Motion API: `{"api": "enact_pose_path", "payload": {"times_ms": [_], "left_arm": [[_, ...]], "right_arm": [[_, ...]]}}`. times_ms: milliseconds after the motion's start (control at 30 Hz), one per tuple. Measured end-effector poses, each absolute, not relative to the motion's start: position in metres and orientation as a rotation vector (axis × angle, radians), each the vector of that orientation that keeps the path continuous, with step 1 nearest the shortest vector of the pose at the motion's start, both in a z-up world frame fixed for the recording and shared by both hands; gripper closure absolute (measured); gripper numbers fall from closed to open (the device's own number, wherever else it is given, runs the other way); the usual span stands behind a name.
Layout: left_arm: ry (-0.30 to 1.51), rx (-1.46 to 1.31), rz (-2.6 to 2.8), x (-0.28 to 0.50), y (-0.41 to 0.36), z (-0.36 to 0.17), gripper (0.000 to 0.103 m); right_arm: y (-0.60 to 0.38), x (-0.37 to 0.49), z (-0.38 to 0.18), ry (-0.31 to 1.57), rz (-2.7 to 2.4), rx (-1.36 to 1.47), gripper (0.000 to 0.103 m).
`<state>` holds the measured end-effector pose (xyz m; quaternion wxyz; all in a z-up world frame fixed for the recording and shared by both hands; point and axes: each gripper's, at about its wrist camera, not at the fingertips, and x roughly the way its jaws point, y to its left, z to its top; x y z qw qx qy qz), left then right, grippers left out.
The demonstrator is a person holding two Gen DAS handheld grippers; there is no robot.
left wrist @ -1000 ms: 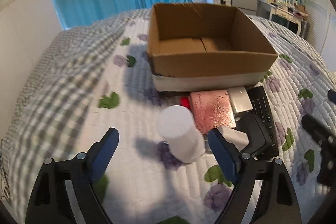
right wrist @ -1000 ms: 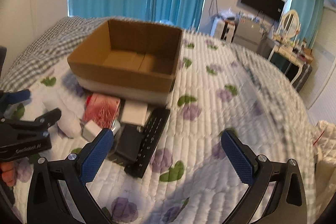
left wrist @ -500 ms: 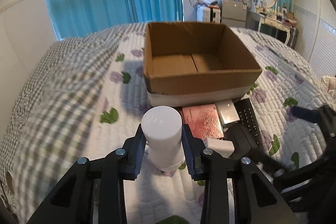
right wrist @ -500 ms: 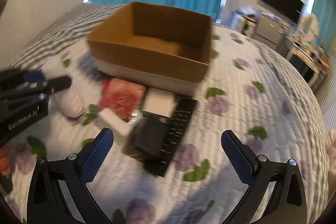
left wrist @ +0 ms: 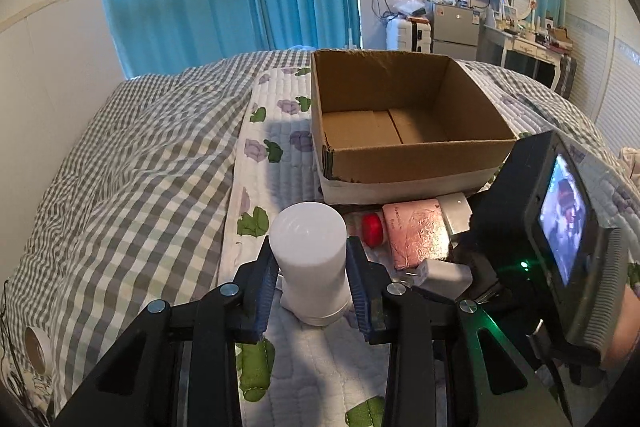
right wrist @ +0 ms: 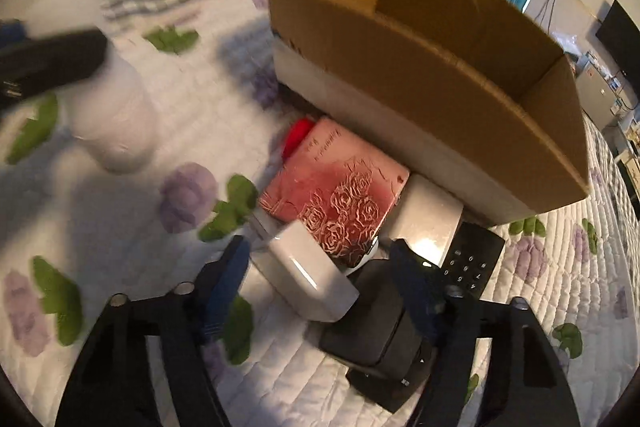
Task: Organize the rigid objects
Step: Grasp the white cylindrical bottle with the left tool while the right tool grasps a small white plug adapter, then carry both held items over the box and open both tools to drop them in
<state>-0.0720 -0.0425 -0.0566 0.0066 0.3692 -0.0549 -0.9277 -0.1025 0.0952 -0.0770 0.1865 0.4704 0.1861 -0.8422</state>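
Observation:
My left gripper [left wrist: 311,277] is shut on a white cylindrical bottle [left wrist: 310,259], which stands upright on the quilt; the bottle also shows blurred in the right wrist view [right wrist: 114,123]. An open, empty cardboard box [left wrist: 400,115] sits beyond it. My right gripper [right wrist: 320,277] is open, its fingers either side of a small white block [right wrist: 310,277] without touching it. Around the block lie a pink rose-embossed box [right wrist: 340,183], a red cap [right wrist: 298,135], a white square box [right wrist: 430,217], a black box [right wrist: 376,331] and a black remote [right wrist: 470,259].
A floral quilt [left wrist: 276,155] over a grey checked blanket [left wrist: 140,167] covers the bed. A tape roll [left wrist: 36,349] lies at the left edge. The right gripper's body and screen [left wrist: 560,227] fill the right of the left wrist view.
My left gripper stays shut on the white bottle. My right gripper has moved down and forward to the pile and narrowed around the small white block.

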Motion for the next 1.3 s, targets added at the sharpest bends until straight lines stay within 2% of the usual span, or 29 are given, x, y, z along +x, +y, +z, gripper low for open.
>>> {"api": "enact_pose_path", "payload": {"times_ms": [100,167,467,767,1000,1300], "left_arm": [[-0.172,1.15,-2.903,-0.071,-0.043,-0.057,0.069],[-0.176,1.149,-2.901,-0.071,-0.042,-0.057,0.069],[-0.184,1.159,-2.887,-0.064,-0.038,-0.052,0.069],[-0.175,1.138,-2.929,-0.059,-0.034,-0.034,0.07],[-0.207,1.093,-2.989,-0.072,-0.023,-0.01,0.07],[-0.208,1.011,-3.038,-0.127,-0.015,0.031,0.07]], "right_arm": [[0.094,-0.102,-0.082,0.476,-2.358,1.343,0.044],[0.091,-0.099,-0.082,0.468,-2.353,1.337,0.055],[0.088,-0.083,-0.075,0.364,-2.404,1.312,0.075],[0.109,-0.072,-0.027,0.285,-2.517,1.15,0.08],[0.141,-0.063,0.053,0.276,-2.624,1.0,0.08],[0.165,-0.108,0.126,0.262,-2.73,0.874,0.08]]}}
